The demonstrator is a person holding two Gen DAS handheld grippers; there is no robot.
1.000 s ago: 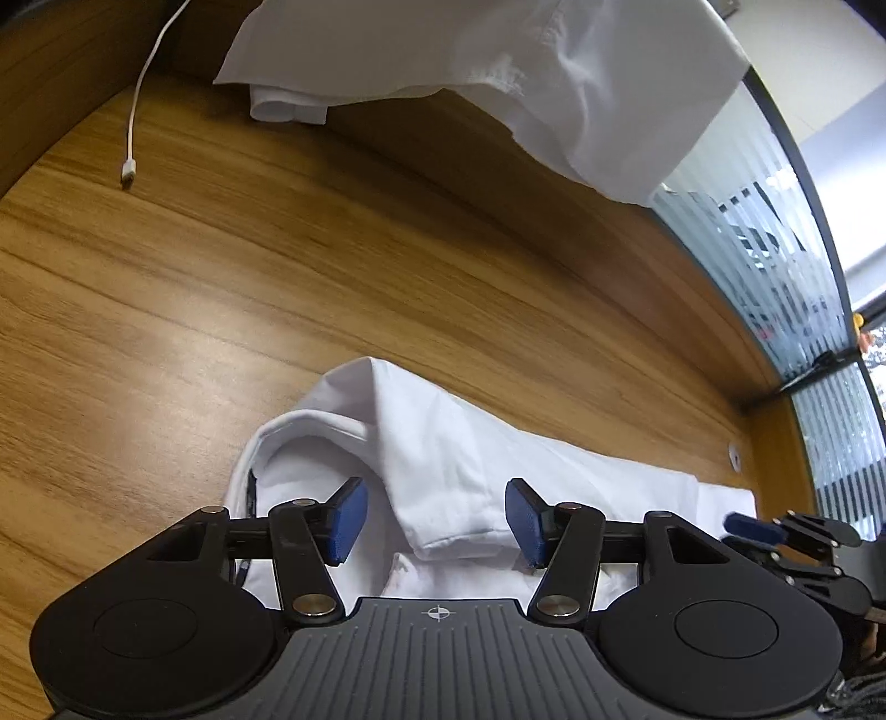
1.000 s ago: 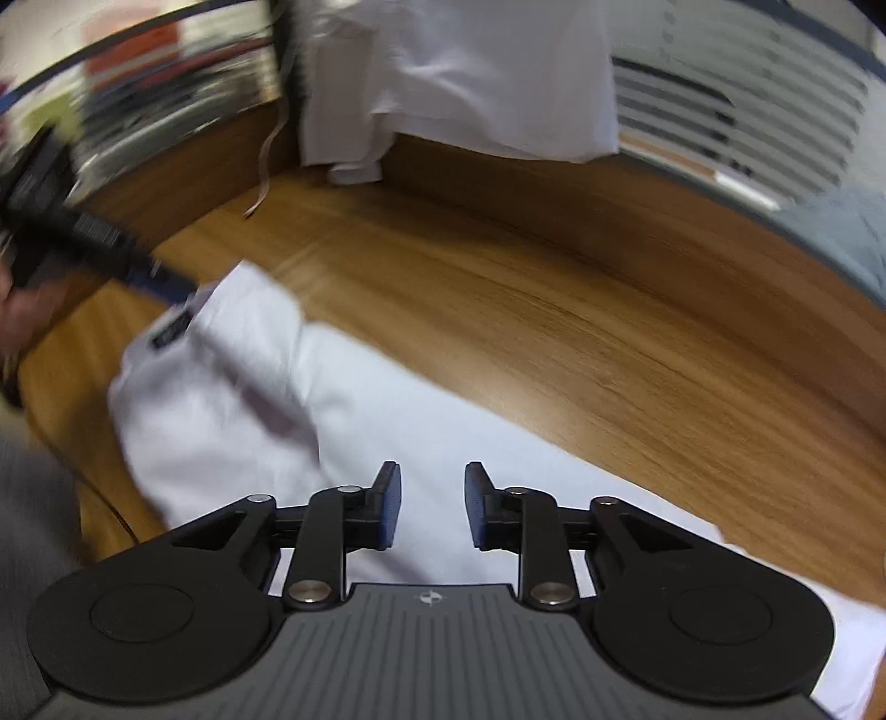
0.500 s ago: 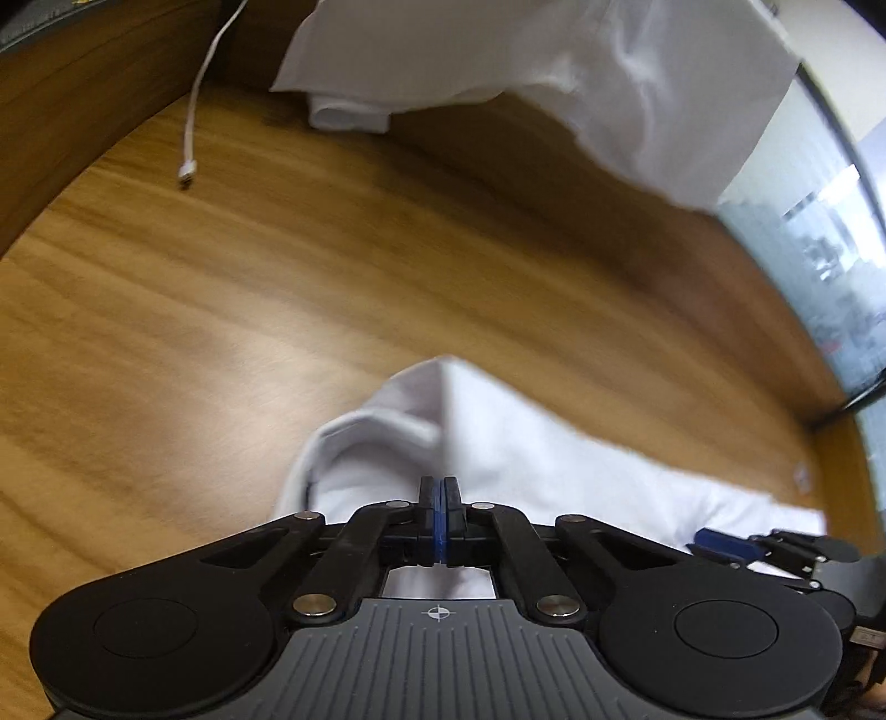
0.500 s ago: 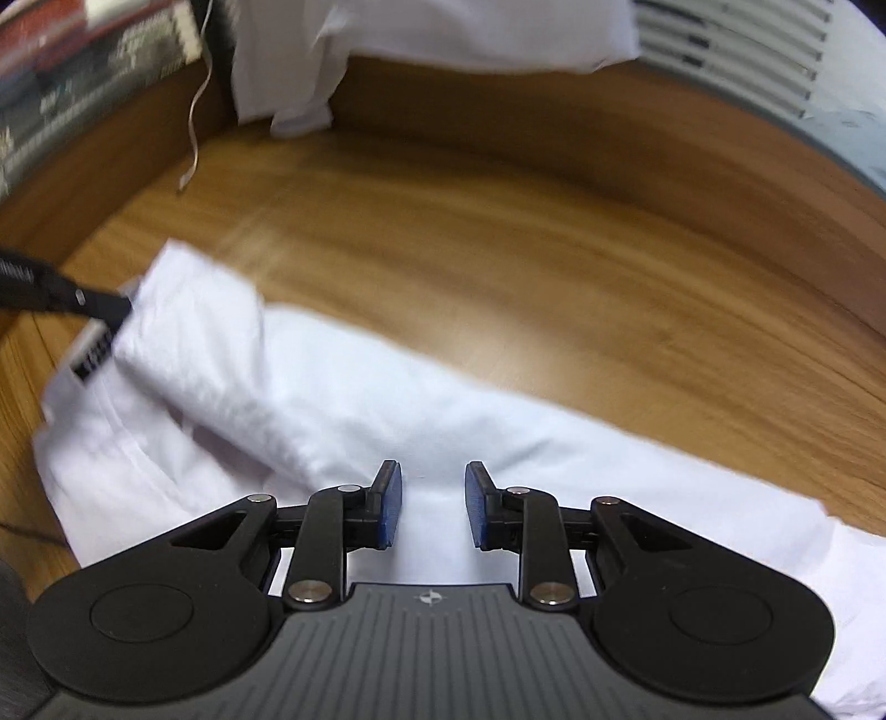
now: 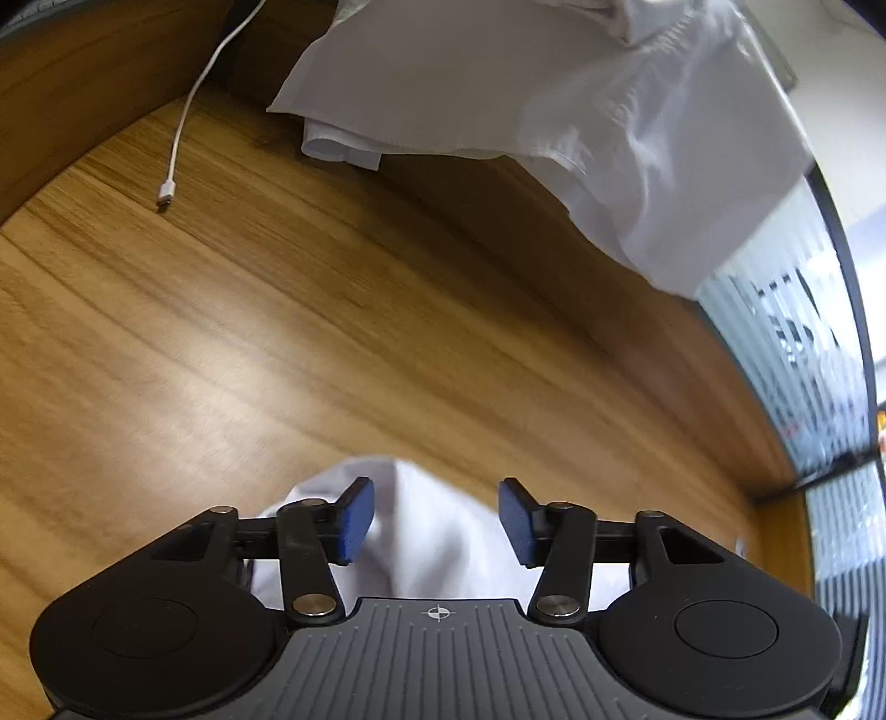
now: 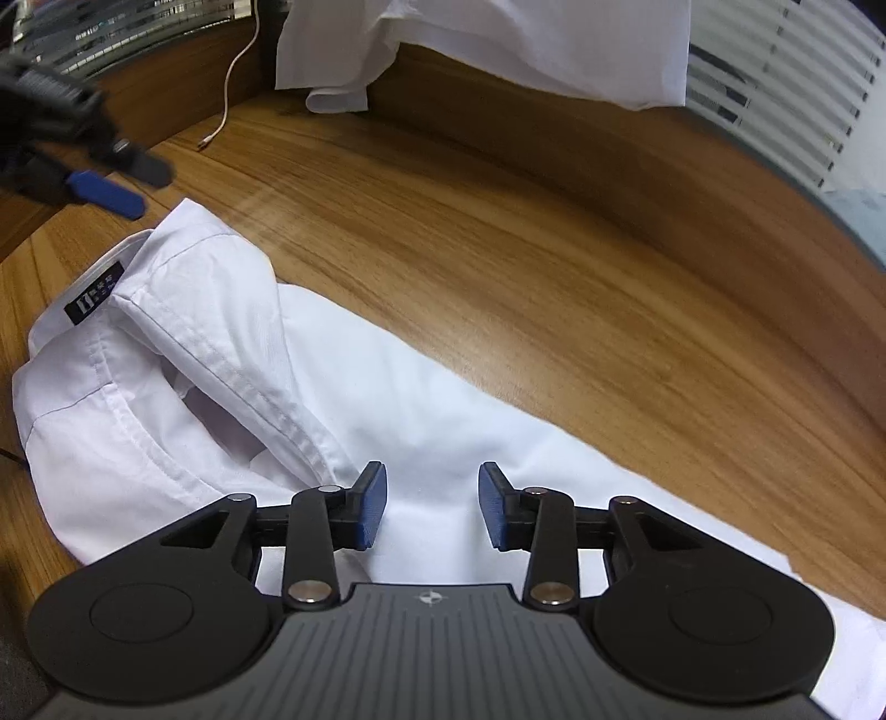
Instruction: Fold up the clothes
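shirt (image 6: 232, 354): narrowed lengthwise on table (image 6: 554, 266), collar end folded over; crosswise folds seemingly left
left gripper (image 5: 436, 518): gaping, empty, above collar
right gripper (image 6: 432, 507): gaping, empty, over shirt's middle

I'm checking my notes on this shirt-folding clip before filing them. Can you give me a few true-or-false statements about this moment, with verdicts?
1. The left gripper is open. True.
2. The white shirt on the wooden table shows a black collar label. True.
3. The right gripper is clamped on the shirt. False: its jaws stand apart, holding nothing.
4. The white charging cable lies across the shirt. False: it lies on bare wood, apart from it.
5. A second white garment hangs over the far ledge. True.
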